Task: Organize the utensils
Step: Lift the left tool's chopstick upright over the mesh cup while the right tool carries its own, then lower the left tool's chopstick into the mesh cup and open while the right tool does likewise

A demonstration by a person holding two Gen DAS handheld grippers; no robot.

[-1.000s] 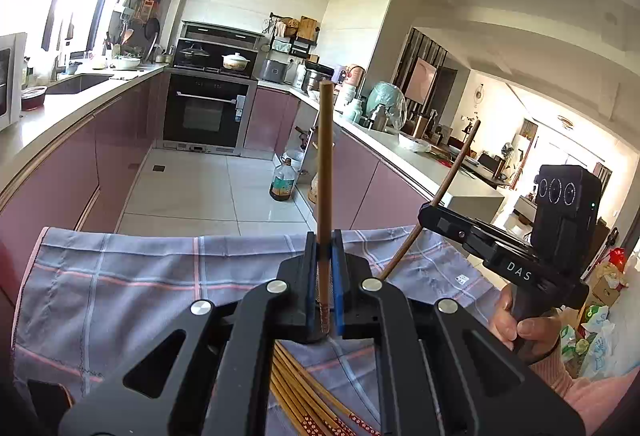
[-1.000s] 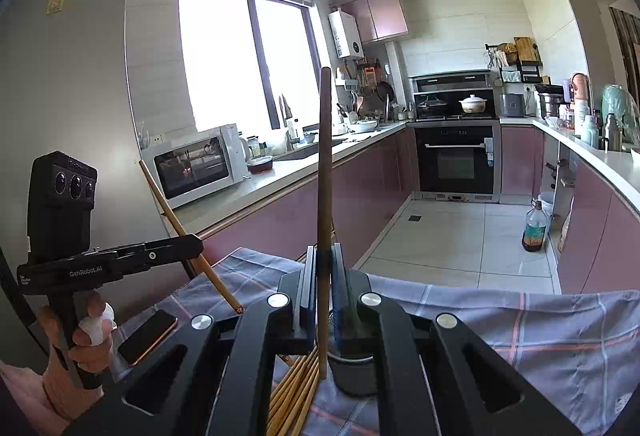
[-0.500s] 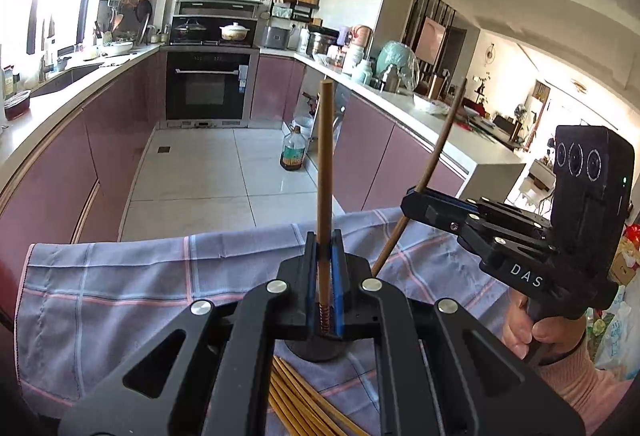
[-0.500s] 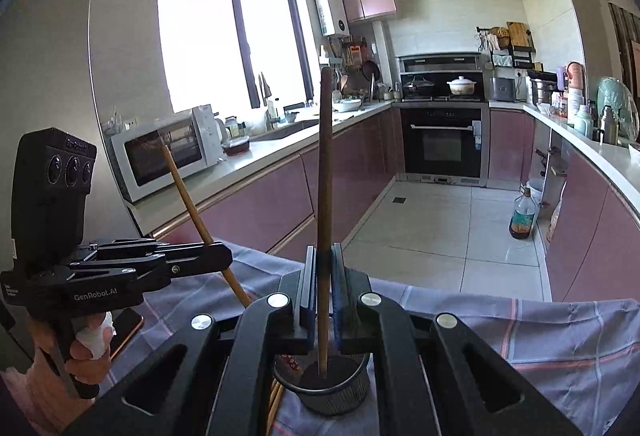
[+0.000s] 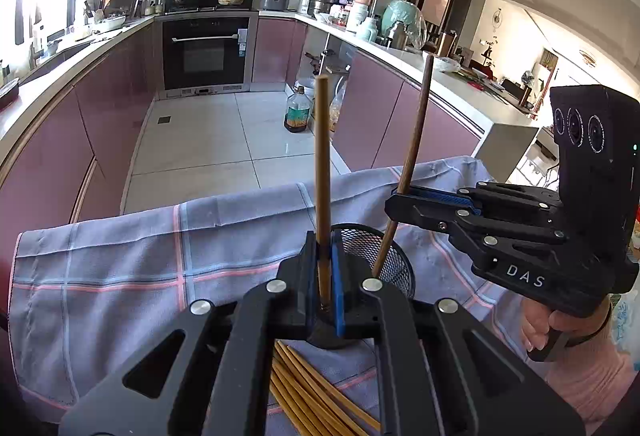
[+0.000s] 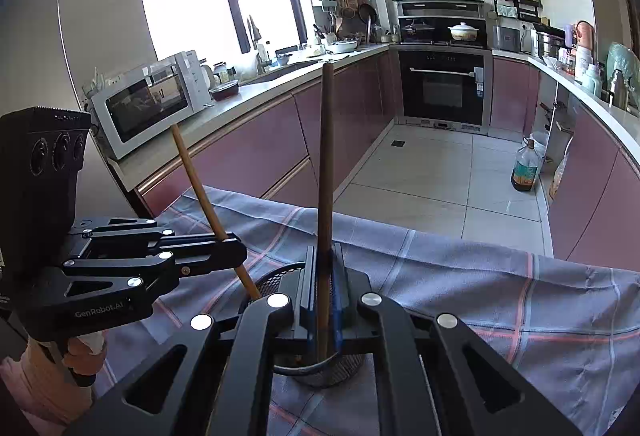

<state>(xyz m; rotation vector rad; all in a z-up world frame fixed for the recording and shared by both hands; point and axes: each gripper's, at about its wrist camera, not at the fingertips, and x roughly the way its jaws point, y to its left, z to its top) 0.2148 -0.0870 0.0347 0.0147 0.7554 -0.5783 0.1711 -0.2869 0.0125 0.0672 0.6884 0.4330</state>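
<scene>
My left gripper (image 5: 324, 250) is shut on a brown chopstick (image 5: 321, 156) that stands upright between its blue pads. From the right wrist view, this gripper (image 6: 236, 248) holds its chopstick (image 6: 192, 172) slanted, lower tip at the left rim of the black mesh cup (image 6: 276, 278). My right gripper (image 6: 325, 260) is shut on a second chopstick (image 6: 326, 156) whose lower end dips inside the cup. The left wrist view shows the right gripper (image 5: 396, 196) above the cup (image 5: 372, 240), with its chopstick (image 5: 416, 132) leaning into the mouth. Several loose chopsticks (image 5: 316, 392) lie on the cloth.
A blue checked cloth (image 5: 120, 268) covers the table; its far edge drops to the tiled kitchen floor. A person's hand (image 5: 540, 328) holds the right gripper's handle. A microwave (image 6: 148, 100) sits on the counter at the left; an oil bottle (image 6: 526, 168) stands on the floor.
Both grippers have sunk and tipped downward, closing in on the mesh cup. The two chopsticks came down with them; the right one's tip now sits inside the cup.
</scene>
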